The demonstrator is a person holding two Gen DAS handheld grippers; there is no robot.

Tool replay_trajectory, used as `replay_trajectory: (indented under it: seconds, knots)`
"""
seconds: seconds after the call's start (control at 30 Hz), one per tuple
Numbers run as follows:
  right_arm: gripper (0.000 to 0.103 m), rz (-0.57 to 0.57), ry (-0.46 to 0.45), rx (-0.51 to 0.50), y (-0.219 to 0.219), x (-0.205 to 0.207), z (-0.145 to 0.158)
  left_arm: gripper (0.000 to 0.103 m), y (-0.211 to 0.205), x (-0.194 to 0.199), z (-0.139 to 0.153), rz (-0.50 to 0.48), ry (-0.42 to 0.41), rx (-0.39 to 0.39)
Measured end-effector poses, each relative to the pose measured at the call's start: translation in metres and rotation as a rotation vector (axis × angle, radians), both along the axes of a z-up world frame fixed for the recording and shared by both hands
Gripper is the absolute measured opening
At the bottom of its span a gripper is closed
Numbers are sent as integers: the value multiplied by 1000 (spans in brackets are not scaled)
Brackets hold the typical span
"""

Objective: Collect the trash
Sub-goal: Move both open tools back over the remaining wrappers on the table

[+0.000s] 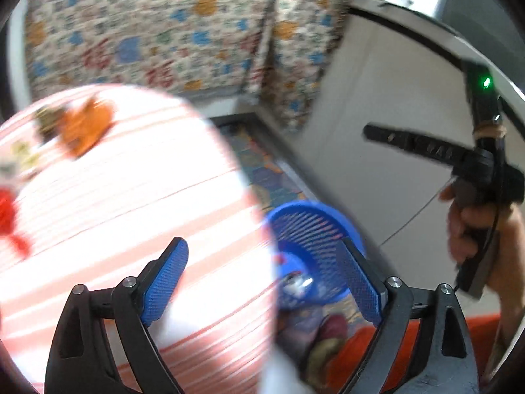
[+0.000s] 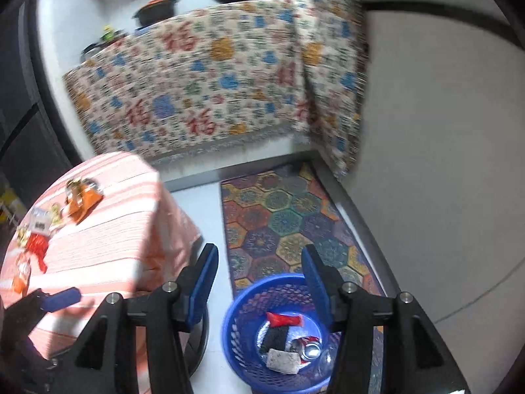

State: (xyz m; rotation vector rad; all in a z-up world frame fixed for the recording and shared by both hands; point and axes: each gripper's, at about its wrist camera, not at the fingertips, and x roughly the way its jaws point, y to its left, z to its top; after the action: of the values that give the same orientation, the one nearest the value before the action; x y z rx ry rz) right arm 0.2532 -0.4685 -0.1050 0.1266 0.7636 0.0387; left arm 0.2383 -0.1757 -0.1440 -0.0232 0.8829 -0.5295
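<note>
Trash is split between two places: several wrappers (image 2: 82, 198) lie on the striped table (image 2: 108, 239), up and to the left of the right gripper (image 2: 259, 282), and some already sits in the blue basket (image 2: 236, 321) on the floor directly beneath that gripper's jaws. In the basket are a red wrapper (image 2: 283, 320), a crushed can (image 2: 308, 349) and a pale block (image 2: 283, 359).

Both grippers stand released, nothing between the pads. The left gripper (image 1: 265, 279) gapes widely, straddling the table edge and the basket (image 1: 311, 226), which probably means it is free for another pickup.

An orange wrapper (image 1: 87, 128) and red scraps (image 1: 8, 210) lie far ahead-left of the left gripper. Nothing blocks that reach; the patterned rug (image 2: 282, 216) and draped cloth (image 2: 197, 75) stand well beyond.
</note>
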Motion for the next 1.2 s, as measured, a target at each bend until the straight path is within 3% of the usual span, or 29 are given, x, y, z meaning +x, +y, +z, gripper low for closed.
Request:
replay_trajectory:
  seconds: [0.17,0.37,0.53,0.6,0.7,1.03,1.2]
  knots:
    - [54,146,3,-30,71,6,4,92,64,-13,-17,106,55,78]
    - [54,404,62,-22,178,1,-10,93,104,-50,-21,153,33,169]
    - [56,534,122,-107,240,-6,-35,94,138,-59,-26,213,29,244]
    - [57,540,95,-164,254,-8,-37,96,154,-58,-28,247,41,250]
    - [60,529,107,-139,256,-5,-36,103,176,-50,-31,313,62,262]
    - [64,457,79,-148,277,8,-38,102,217,-32,-33,426,80,245]
    - [64,450,66,-155,282,11,-38,102,236,-17,-18,473,86,64]
